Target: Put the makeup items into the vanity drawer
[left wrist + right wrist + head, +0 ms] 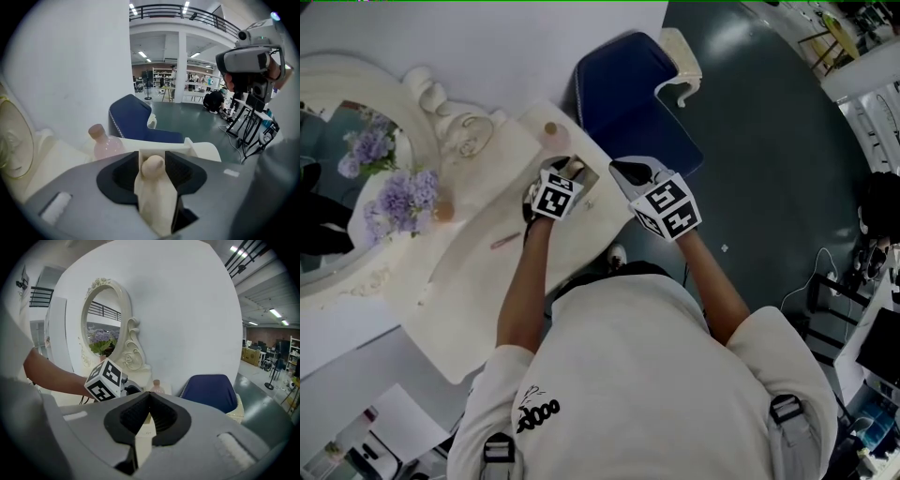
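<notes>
My left gripper [572,169] [153,165] hangs over the open vanity drawer [592,181] at the right end of the cream vanity top [478,281]. A cream item with a round top [153,167] stands between its jaws, with thin gaps at either side. Whether it is a bottle or a knob I cannot tell. My right gripper [628,172] [150,397] is just right of the drawer, its jaws shut with nothing between them. A pink bottle [550,129] [107,145] stands at the back corner. A slim pink stick [505,242] lies on the top.
An oval mirror [347,187] and purple flowers [408,197] fill the vanity's left side. A blue chair [628,103] [136,122] [211,392] stands right behind the vanity's end. Dark floor lies to the right, with equipment stands [251,117] farther off.
</notes>
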{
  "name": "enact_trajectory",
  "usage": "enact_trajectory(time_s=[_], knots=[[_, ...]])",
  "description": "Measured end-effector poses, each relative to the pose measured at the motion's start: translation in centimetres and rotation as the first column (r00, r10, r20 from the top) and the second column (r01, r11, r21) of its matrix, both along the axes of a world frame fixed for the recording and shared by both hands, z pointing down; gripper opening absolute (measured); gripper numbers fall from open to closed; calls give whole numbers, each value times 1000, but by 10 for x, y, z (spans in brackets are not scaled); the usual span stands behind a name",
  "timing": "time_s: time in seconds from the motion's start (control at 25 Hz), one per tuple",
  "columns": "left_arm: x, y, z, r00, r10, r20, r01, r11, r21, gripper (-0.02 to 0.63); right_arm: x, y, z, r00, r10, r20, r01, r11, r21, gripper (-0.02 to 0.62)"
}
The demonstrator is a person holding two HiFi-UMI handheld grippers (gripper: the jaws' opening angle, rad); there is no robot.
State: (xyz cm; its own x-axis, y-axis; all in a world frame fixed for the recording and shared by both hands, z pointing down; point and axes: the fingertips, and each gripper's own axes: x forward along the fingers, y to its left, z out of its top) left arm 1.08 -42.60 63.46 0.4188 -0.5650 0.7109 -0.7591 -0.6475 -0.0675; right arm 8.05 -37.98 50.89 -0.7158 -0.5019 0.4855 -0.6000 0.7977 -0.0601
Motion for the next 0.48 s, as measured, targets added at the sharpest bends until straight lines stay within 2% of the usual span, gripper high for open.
enact_trajectory(time_s=[0.24, 0.48], knots=[[-31, 22, -38, 997, -39, -60, 43, 997, 64, 181, -13, 18, -12, 999, 30, 21, -31, 999, 24, 3], [-96, 72, -55, 994, -93, -56, 98, 991, 94, 173, -41, 53, -17, 998, 42, 37, -43, 999, 27, 3]])
